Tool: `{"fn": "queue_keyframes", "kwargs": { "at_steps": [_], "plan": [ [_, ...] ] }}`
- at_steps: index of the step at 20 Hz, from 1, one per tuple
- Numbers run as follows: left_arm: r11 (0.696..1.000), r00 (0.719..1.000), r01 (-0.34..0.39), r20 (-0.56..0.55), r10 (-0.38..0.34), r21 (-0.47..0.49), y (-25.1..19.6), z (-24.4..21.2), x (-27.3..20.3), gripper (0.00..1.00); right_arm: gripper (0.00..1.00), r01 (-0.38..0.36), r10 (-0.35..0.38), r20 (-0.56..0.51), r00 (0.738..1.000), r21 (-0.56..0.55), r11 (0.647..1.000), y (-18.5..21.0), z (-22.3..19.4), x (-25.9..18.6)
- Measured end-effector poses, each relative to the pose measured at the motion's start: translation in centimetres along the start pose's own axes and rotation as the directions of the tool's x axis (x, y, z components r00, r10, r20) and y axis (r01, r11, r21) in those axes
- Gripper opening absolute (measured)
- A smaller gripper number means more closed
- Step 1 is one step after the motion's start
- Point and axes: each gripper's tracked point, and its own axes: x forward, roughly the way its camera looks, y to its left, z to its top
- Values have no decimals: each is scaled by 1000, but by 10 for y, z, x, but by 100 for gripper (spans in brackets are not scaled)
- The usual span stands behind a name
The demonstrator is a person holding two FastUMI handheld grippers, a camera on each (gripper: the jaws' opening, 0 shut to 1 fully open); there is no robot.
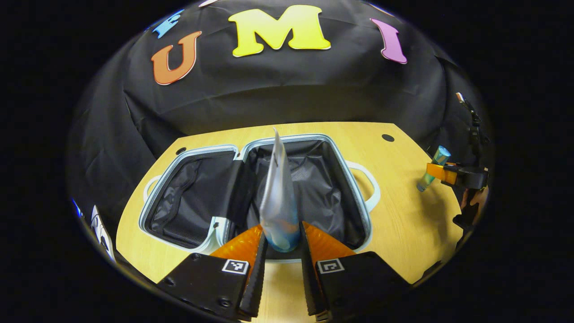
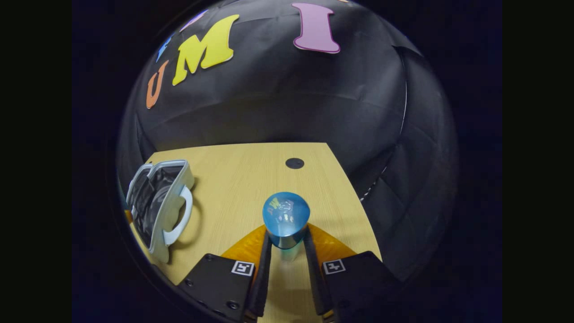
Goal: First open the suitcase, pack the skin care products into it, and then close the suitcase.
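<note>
Worktop (image 1: 403,233): pale wood-grain surface lying under everything, with small dark round holes near its far corners.
Room: black cloth wall hanging in folds behind the worktop on all sides.
Suitcase (image 1: 309,137): lying open and flat on the worktop, both halves facing up, showing dark fabric lining inside a pale rim; one white handle is sticking out on its right side. In the right gripper view the suitcase (image 2: 177,197) is sitting at the far left, seen edge-on.
Left hand-held gripper (image 1: 282,244): both fingers are pressing on the rounded bottom end of a silver and blue tube (image 1: 279,197), holding it upright just above the near edge of the suitcase's right half.
Right hand-held gripper (image 2: 287,244): both fingers are squeezing a blue bottle (image 2: 285,217), whose rounded end is pointing toward the camera, above bare worktop well right of the suitcase.
Left gripper view, far right: the right hand-held gripper (image 1: 441,172) is showing with the bottle (image 1: 434,167) tilted in its grip above the worktop's right edge.
</note>
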Motion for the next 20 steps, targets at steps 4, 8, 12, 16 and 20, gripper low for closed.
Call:
{"fn": "queue_keyframes", "kwargs": {
  "at_steps": [4, 8, 12, 16, 20],
  "plan": [
    [1000, 999, 13, -44, -13, 2, 17, -14, 13, 41, 39, 10, -10, -10, 1000, -6, 1000, 12, -2, -42],
    [999, 991, 46, -121, -49, -28, 24, -33, 30, 48, 38, 27, -26, -29, 999, 37, 999, 21, -6, -82],
    [996, 981, 89, -171, -93, -30, 23, -42, 39, 41, 39, 27, -22, -48, 999, 108, 994, 31, -8, -114],
    [992, 966, 120, -228, -124, -32, 18, -48, 40, 42, 38, 49, -48, -10, 999, 99, 994, 39, 0, -141],
    [993, 949, 120, -291, -118, -11, 20, -57, 51, 42, 38, 73, -74, 2, 997, 132, 989, 47, 1, -162]
  ]
}}
